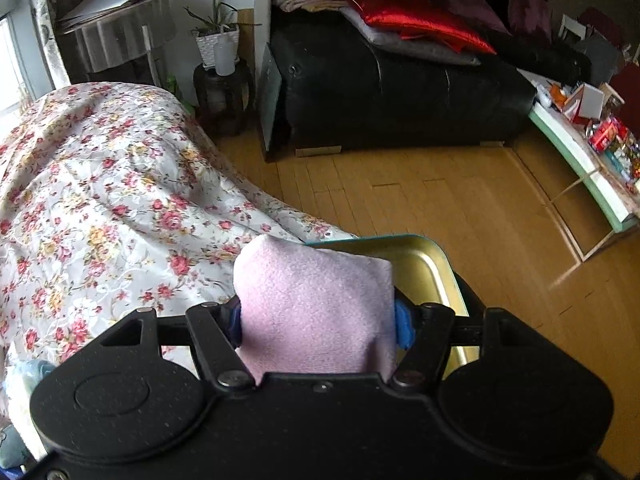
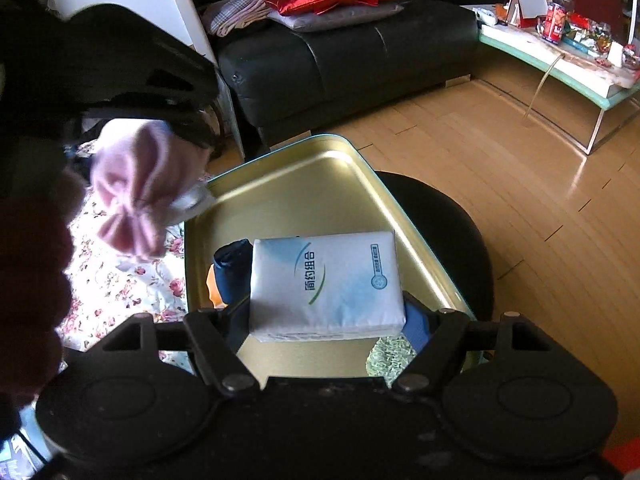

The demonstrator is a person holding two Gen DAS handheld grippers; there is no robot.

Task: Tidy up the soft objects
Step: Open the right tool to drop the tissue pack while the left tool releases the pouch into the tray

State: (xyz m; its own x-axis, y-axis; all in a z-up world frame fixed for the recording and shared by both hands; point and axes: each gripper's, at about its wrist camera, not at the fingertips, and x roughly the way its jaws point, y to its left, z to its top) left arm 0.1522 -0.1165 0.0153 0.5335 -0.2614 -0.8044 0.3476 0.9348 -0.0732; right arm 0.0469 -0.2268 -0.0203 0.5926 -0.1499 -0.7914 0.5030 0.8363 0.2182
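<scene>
A: Left gripper point(image 1: 318, 320) jaws clenched on pink fleece cloth point(image 1: 316, 308), beside the tin tray point(image 2: 280, 200) rim.

B: Right gripper point(image 2: 326, 320) jaws grasping tissue pack point(image 2: 326, 284) over the tray; colliding tools could dislodge either.

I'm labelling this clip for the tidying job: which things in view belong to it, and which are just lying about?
Part of the job:
- pink fleece cloth, clamped in the left gripper
- tissue pack, clamped in the right gripper
- gold tin tray
- dark blue bundle in the tray

Lying about:
- black sofa
- red cushion
- potted plant
- cluttered side table
</scene>
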